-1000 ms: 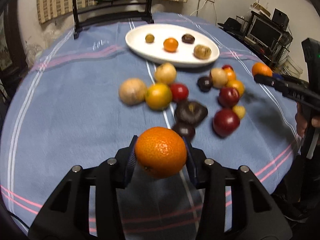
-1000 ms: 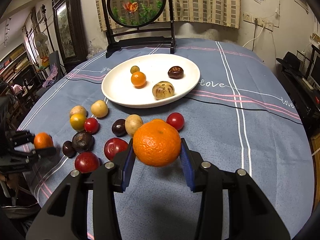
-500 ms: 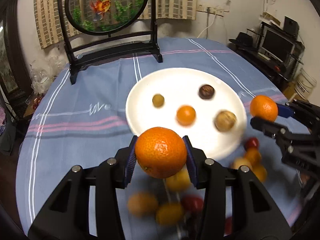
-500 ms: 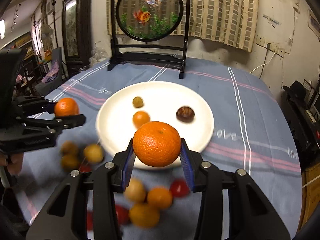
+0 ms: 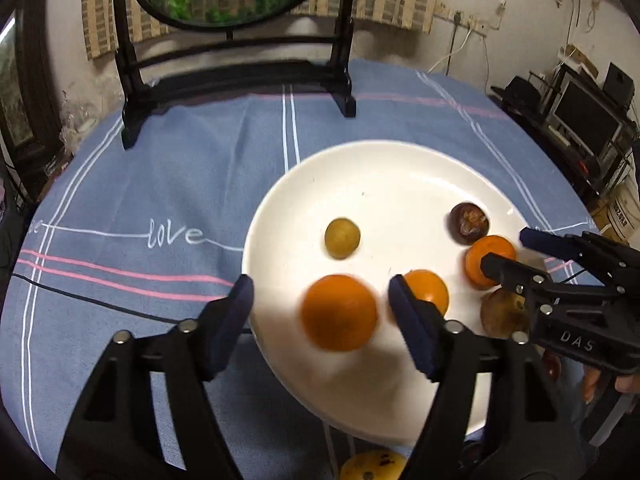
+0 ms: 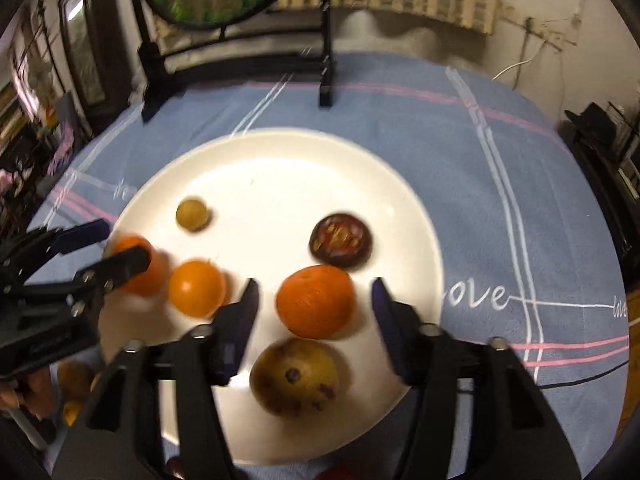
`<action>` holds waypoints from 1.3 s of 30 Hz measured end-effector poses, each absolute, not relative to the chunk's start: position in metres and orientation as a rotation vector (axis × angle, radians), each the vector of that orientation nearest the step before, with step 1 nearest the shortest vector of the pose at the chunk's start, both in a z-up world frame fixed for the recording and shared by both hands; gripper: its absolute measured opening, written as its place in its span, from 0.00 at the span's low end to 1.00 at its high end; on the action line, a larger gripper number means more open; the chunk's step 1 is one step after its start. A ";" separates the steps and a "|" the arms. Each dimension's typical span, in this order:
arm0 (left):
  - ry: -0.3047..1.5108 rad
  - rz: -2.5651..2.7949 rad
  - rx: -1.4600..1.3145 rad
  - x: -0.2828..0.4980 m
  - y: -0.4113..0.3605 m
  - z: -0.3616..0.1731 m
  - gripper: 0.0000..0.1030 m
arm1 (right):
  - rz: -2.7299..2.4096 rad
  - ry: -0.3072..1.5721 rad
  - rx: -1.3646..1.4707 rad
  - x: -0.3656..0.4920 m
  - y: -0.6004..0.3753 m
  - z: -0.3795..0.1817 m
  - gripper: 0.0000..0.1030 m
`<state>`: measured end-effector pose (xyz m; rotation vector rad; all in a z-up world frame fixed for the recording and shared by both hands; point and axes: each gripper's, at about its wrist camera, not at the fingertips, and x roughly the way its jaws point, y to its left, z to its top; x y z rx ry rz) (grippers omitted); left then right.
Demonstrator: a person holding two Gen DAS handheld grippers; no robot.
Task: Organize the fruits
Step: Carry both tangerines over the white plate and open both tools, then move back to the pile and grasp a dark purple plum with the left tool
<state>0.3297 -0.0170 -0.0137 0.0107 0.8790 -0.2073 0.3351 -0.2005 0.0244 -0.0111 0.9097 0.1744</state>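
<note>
Two claws: both are held over the white plate [image 5: 400, 168], each with jaws that have just been opening.
Left claw [image 5: 320, 300]: released; a blurred orange [image 5: 339, 312] is seen between the parted pads, gripped by neither.
Right claw [image 6: 314, 300]: released; a second orange [image 6: 315, 301] is seen loose on the plate between its pads.
Plate contents: a small orange fruit [image 6: 196, 288], an olive-green fruit [image 5: 342, 238], a dark brown fruit [image 6: 341, 240] and a spotted tan fruit [image 6: 295, 376] are crowded around the drop spots.
Surface: a blue striped cloth [image 5: 160, 184] is spread beneath.
Behind: a round screen on a black stand [image 5: 236, 76] is placed beyond the plate.
Near edge: a yellow fruit [image 5: 372, 465] is partly hidden below the plate.
</note>
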 end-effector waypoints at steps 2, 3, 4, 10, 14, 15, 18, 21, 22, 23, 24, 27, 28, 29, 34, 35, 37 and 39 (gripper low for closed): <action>0.878 -0.217 0.012 0.326 -0.017 -0.010 0.74 | 0.172 0.899 0.005 0.330 -0.207 0.028 0.64; 0.879 -0.219 0.008 0.324 -0.016 -0.008 0.76 | 0.171 0.898 0.014 0.328 -0.209 0.029 0.65; 0.879 -0.224 0.000 0.321 -0.015 -0.006 0.79 | 0.169 0.894 0.031 0.323 -0.213 0.031 0.65; 0.868 -0.253 -0.013 0.290 -0.007 0.005 0.85 | 0.176 0.864 0.085 0.276 -0.234 0.042 0.65; 0.858 -0.252 0.003 0.264 -0.001 0.007 0.86 | 0.170 0.860 0.114 0.237 -0.247 0.044 0.66; 0.859 -0.248 0.013 0.254 0.000 0.007 0.87 | 0.164 0.855 0.117 0.225 -0.250 0.043 0.66; 0.849 -0.246 0.034 0.231 0.004 0.008 0.88 | 0.150 0.845 0.121 0.198 -0.254 0.040 0.66; 0.843 -0.258 0.014 0.203 0.011 0.006 0.90 | 0.149 0.843 0.132 0.164 -0.256 0.031 0.68; 0.846 -0.266 0.004 0.196 0.012 0.005 0.90 | 0.147 0.843 0.131 0.158 -0.256 0.029 0.68; 0.850 -0.276 -0.009 0.185 0.015 0.003 0.90 | 0.146 0.843 0.126 0.148 -0.255 0.026 0.68; 0.852 -0.280 -0.016 0.176 0.017 0.001 0.90 | 0.148 0.845 0.120 0.138 -0.254 0.023 0.68; 0.852 -0.282 -0.006 0.151 0.021 -0.006 0.90 | 0.128 0.817 0.112 0.114 -0.250 0.020 0.68; 0.853 -0.283 -0.001 0.146 0.020 -0.007 0.91 | 0.122 0.813 0.114 0.110 -0.250 0.020 0.68; 0.856 -0.283 0.002 0.140 0.021 -0.010 0.91 | 0.122 0.814 0.117 0.105 -0.250 0.019 0.68; 0.899 -0.297 -0.031 0.120 0.025 -0.026 0.91 | 0.149 0.812 0.164 0.085 -0.250 0.014 0.68; 0.907 -0.293 -0.029 0.118 0.025 -0.030 0.91 | 0.151 0.815 0.169 0.082 -0.250 0.012 0.68; 0.921 -0.296 -0.021 0.112 0.023 -0.036 0.91 | 0.152 0.827 0.164 0.078 -0.248 0.007 0.68; 0.936 -0.306 -0.014 0.108 0.021 -0.041 0.91 | 0.151 0.836 0.151 0.075 -0.246 0.003 0.68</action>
